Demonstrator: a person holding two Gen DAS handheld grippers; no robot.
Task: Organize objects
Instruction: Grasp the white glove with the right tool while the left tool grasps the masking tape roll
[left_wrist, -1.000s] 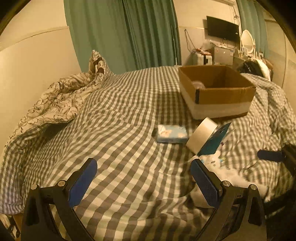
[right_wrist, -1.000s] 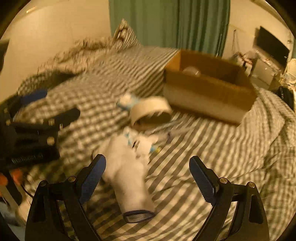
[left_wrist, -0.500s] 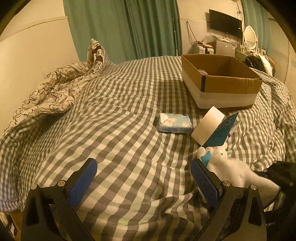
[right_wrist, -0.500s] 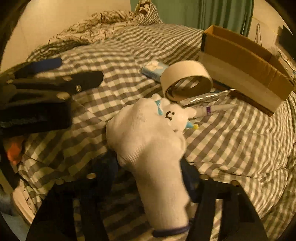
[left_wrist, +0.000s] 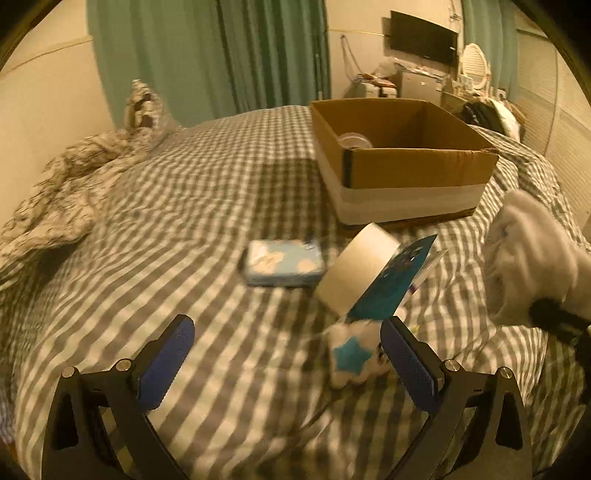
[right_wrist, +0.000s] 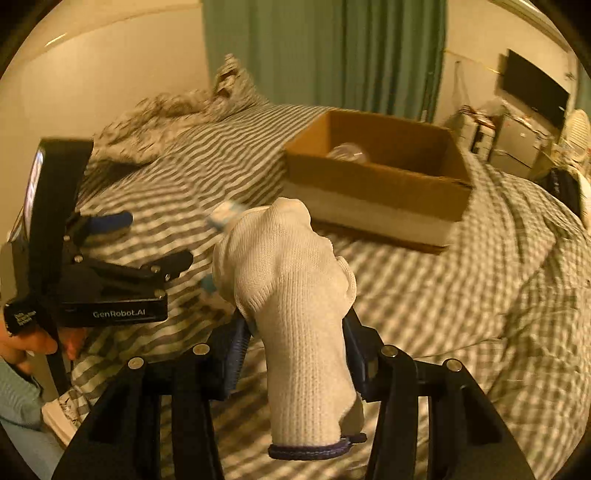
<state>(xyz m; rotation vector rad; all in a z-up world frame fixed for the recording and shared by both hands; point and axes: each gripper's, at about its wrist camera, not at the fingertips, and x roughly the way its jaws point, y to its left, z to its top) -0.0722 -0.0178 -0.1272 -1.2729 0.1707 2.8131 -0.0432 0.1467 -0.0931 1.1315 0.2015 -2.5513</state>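
Observation:
My right gripper (right_wrist: 295, 332) is shut on a white knit glove (right_wrist: 291, 291) and holds it above the checked bed; the glove also shows at the right in the left wrist view (left_wrist: 532, 258). My left gripper (left_wrist: 286, 365) is open and empty, low over the bed. Ahead of it lie a blue tissue pack (left_wrist: 282, 262), a tape roll (left_wrist: 356, 273), a teal packet (left_wrist: 395, 286) and a small white plush toy with a blue star (left_wrist: 351, 360). An open cardboard box (left_wrist: 402, 170) stands behind them, also in the right wrist view (right_wrist: 376, 184), with a clear round thing inside.
A crumpled patterned blanket (left_wrist: 74, 184) lies at the left of the bed (left_wrist: 184, 206). Green curtains (left_wrist: 221, 55) hang behind. Furniture and a wall screen (left_wrist: 424, 37) stand at the far right. The left gripper's body (right_wrist: 92, 280) is at the left of the right wrist view.
My right gripper has shut on the white glove and lifted it off the bed, uncovering the plush toy. My left gripper has moved forward toward the objects, still open.

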